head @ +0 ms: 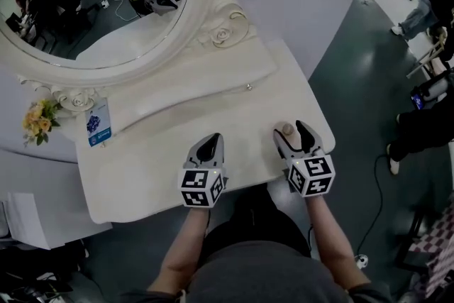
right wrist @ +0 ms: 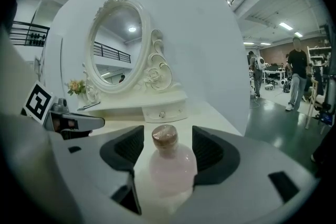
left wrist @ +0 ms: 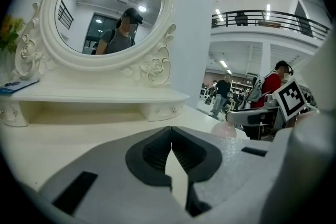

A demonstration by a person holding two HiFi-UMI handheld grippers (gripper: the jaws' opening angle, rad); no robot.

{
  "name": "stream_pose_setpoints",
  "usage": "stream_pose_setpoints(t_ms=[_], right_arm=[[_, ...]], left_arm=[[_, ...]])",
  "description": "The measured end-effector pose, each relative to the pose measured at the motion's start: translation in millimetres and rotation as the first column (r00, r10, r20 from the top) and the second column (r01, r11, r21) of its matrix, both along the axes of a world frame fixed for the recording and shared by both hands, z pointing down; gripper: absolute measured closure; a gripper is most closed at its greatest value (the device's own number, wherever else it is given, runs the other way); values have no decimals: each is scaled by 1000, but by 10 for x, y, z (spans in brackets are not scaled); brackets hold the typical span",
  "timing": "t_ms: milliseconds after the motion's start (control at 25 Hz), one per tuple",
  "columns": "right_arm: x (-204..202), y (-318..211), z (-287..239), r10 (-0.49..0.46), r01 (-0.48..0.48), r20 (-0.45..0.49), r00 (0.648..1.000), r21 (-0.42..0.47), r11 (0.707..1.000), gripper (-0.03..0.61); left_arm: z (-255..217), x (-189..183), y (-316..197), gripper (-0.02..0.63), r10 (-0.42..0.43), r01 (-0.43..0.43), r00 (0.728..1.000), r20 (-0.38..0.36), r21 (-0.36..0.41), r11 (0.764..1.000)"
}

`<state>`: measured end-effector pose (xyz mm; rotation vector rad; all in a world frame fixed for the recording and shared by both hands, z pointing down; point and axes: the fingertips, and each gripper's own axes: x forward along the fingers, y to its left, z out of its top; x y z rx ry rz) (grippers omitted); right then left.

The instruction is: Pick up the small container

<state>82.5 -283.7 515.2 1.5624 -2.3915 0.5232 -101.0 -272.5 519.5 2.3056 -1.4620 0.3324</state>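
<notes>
A small pink bottle (right wrist: 170, 165) with a brown cap stands upright on the cream dressing table (head: 142, 174) near its right front corner. My right gripper (right wrist: 168, 147) is open, and the bottle sits between its two dark pads. In the head view the bottle (head: 287, 129) shows between the right gripper's (head: 293, 133) fingers. My left gripper (head: 209, 145) rests over the table's front middle, shut with nothing in it. Its jaws (left wrist: 171, 147) meet at the tips, and the pink bottle (left wrist: 226, 128) shows off to its right.
An oval mirror (head: 106, 3) in a carved white frame stands at the back, above a raised shelf with a small drawer knob (head: 248, 87). Yellow flowers (head: 39, 117) and a blue card (head: 97, 123) sit at the shelf's left. People stand on the floor to the right.
</notes>
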Motion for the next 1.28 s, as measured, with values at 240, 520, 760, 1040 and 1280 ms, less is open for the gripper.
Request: stream_pose_setpoints(t_ms=[240,520,760,1040,1280], right_arm=[[-48,-71,35,-48,48,-26,999,16,999,317],[-110,-112,125,-84,86,-52,995,21,996,364],[-102,-136,154,-88,90,-66,994,28,996,402],[-106,-129,145,-104,110,-94,990,57,992,413],[-134,-122,112,-114,129,-142,983,101,986,437]], left_arm=[[85,75,-68,607,-13,13,1000,4,-26,1000],[163,59,-119,607,-31,31,999,13,-46,998],[221,56,-132,607,-41,42,999,18,-64,997],[233,133,-148,607,-34,35,999,14,-72,997],[219,145,-132,607,-32,33,999,18,-72,997]])
